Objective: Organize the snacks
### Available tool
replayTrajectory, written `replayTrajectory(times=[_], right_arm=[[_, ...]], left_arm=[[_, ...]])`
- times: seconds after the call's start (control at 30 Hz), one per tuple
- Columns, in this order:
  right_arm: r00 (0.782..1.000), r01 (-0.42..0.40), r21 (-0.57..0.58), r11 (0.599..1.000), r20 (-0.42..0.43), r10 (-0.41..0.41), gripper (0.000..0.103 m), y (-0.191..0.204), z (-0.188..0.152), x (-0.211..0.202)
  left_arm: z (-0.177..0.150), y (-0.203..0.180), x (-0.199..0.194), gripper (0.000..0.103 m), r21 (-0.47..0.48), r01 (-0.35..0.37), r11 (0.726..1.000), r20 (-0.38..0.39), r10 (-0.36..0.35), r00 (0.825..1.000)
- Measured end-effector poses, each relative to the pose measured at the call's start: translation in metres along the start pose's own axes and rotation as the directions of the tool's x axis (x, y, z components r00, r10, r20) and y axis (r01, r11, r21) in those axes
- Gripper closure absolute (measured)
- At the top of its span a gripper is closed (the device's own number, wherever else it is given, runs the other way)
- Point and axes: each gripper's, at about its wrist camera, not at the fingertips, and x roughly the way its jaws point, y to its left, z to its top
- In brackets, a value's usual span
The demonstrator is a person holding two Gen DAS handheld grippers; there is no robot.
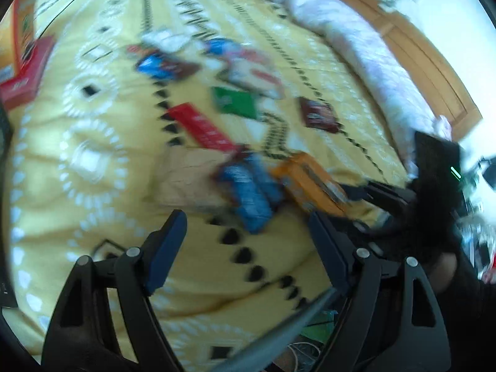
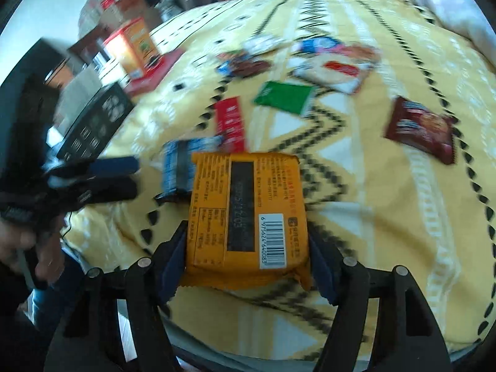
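We judge the sorting as barely begun: most snacks lie scattered on the yellow bedspread [image 2: 387, 217], among them a green packet [image 2: 283, 96], a red bar [image 2: 231, 124], a brown packet [image 2: 420, 130] and a blue packet [image 2: 179, 170], with no tidy group that we can make out. Our right gripper [image 2: 246, 259] is clamped on the near end of the orange pack [image 2: 248, 214], one finger on each long side. The pack's long axis runs straight away from the gripper toward the red bar, back face with barcode up, its far end just beside the blue packet. Our left gripper [image 1: 248, 248] is spread wide and holds nothing, hovering near the blue packet, over the bedspread.
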Motion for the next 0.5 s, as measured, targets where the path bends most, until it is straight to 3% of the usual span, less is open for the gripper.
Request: replayTrajectory(times=[0.1, 0.2, 0.3, 0.4, 0.43, 0.5], right_arm=[[1.000, 0.013, 0.022, 1.000, 0.007, -0.013, 0.030, -0.013, 0.004, 0.002], [0.996, 0.085, 0.025, 0.996, 0.037, -0.086, 0.030, -0.020, 0.009, -0.002], [0.993, 0.089, 0.076, 0.993, 0.066, -0.094, 0.029, -0.032, 0.005, -0.008], [0.995, 0.077, 0.080, 0.994, 0.061, -0.082, 0.029, -0.036, -0.005, -0.008], [0.995, 0.076, 0.081, 0.994, 0.058, -0.081, 0.029, -0.037, -0.008, -0.007], [0.995, 0.076, 0.083, 0.994, 0.057, -0.081, 0.029, -0.037, -0.013, -0.005]], left_arm=[[0.001, -0.013, 0.003, 0.021, 0.012, 0.041, 0.999, 0.004, -0.041, 0.999], [0.012, -0.013, 0.009, 0.022, -0.035, 0.130, 0.991, 0.008, -0.129, 0.992], [0.023, -0.007, 0.006, 0.021, -0.078, 0.164, 0.983, 0.073, -0.158, 0.985], [0.032, -0.005, 0.016, 0.020, -0.074, 0.179, 0.981, 0.075, -0.173, 0.982], [0.034, -0.004, 0.023, 0.016, -0.070, 0.153, 0.986, 0.055, -0.149, 0.987], [0.031, 0.005, 0.051, 0.017, -0.078, -0.008, 0.997, -0.065, 0.003, 0.998]])
